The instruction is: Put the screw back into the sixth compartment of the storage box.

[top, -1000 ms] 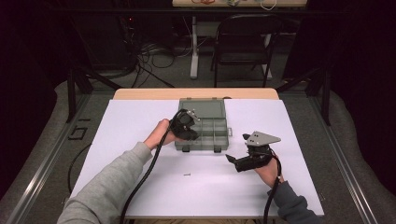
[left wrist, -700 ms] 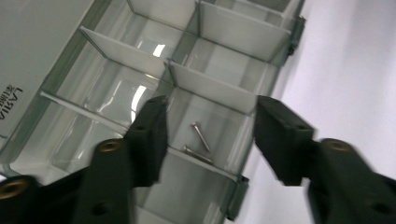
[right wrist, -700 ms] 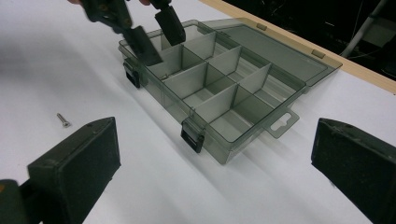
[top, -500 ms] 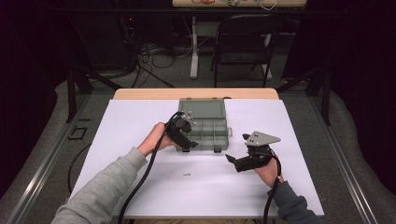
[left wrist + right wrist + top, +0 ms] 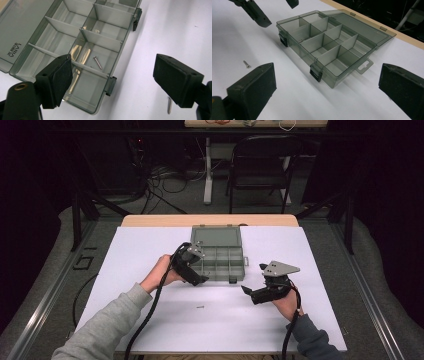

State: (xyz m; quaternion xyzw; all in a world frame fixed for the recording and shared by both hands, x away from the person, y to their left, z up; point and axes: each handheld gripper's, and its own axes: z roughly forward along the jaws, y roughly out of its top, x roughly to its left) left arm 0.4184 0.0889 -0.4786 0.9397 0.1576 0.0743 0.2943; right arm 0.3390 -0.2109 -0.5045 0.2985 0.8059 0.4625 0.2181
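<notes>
Hovering over the open organizer box, both pairs of jaws spread wide

Table [image 5: 150, 245]: white sheet over the top, wooden edge showing at the far side.

Organizer box [image 5: 220, 257]: smoky clear plastic, lid folded back flat toward the far edge, dividers making small compartments. Sits mid-table. Two black latches on its near wall.

Left hand-held gripper [image 5: 196, 270]: at the box's near-left corner, above it, jaws wide apart, nothing between them. From the left gripper view, one jaw hangs over a compartment, the other over bare sheet beside the box.

Right hand-held gripper [image 5: 248, 291]: low over the sheet, right of and nearer than the box, apart from it. Jaws wide, empty, pointed toward the box.

Screw in box [image 5: 97, 62]: lies loose in a compartment next to the near wall.

Screw on table [image 5: 200, 307]: alone on the sheet, near side of the box, between the two arms.
</notes>
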